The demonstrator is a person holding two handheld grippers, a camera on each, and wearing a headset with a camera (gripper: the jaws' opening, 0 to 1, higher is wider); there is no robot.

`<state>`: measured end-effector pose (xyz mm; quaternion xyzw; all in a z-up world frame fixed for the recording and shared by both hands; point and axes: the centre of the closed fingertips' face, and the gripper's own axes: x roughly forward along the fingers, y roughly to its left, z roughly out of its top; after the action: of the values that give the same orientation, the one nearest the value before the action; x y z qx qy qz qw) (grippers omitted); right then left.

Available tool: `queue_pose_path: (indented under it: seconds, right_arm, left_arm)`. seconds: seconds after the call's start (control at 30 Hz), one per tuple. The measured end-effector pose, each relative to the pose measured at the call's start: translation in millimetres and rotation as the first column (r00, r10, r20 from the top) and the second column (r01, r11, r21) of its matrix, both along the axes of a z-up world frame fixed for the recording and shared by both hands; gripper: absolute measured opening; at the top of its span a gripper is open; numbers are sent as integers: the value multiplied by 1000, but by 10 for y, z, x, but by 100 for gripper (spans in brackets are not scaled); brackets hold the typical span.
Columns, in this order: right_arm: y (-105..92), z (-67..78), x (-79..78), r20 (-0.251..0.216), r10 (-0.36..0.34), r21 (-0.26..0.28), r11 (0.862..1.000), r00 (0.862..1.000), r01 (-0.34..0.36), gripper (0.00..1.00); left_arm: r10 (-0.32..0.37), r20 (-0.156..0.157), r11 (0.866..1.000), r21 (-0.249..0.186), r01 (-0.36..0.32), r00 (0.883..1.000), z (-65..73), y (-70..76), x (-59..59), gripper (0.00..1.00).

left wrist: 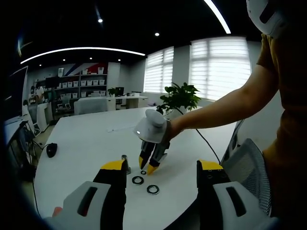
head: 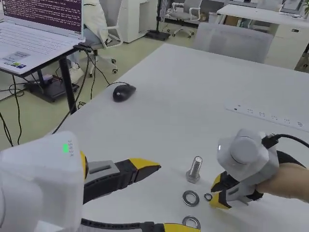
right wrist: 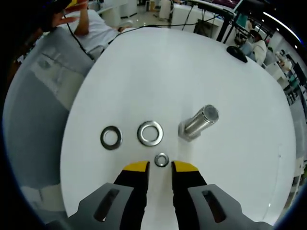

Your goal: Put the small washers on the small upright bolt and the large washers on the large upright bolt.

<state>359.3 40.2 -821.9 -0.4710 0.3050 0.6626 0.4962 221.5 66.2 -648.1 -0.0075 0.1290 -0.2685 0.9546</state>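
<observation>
White surface (head: 193, 96) in an open office, office chairs (head: 186, 12) and desks behind
Far left: laptop (head: 34, 29), open, text on screen, on a separate desk beyond the surface's edge
Left of centre: dark mouse (head: 123, 92), alone on the surface, well apart from the other items
Lower left: left hand-held gripper (left wrist: 162, 166), yellow-tipped jaws spread wide, holding nothing, pointed toward the washers
Centre: upright bolt (head: 195, 169), silver, standing on its hex head, thread end up, shank bare
Just in front of the bolt: large washer (head: 190, 197), flat on the surface; second large washer (head: 191, 222) nearer the viewer, flat, apart from the first
Right of the first large washer: small washer (head: 208, 196), flat, just beside it, not touching
Right: right hand-held gripper (head: 217, 193), tips down at the surface, jaws parted by a narrow gap, gripping nothing; small washer just ahead of the gap between the tips
Far right: white power strip (head: 270, 116), lying along the surface, well apart from the bolt
</observation>
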Motion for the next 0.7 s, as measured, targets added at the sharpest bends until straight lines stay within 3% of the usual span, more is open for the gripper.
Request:
queue_pose_path:
  seconds: [0.23, 0.7]
  right_arm:
    - [4, -19, -37, -44, -11, -14, 1000, 999, 10, 18]
    - [-16, -22, -40, -14, 11, -42, 999, 1000, -12, 15]
  left_arm:
    - [3, -2, 1000, -5, -3, 1000, -3, 5, 18, 58]
    - [6, 1, 1000, -8, -6, 1000, 7, 16, 2, 58]
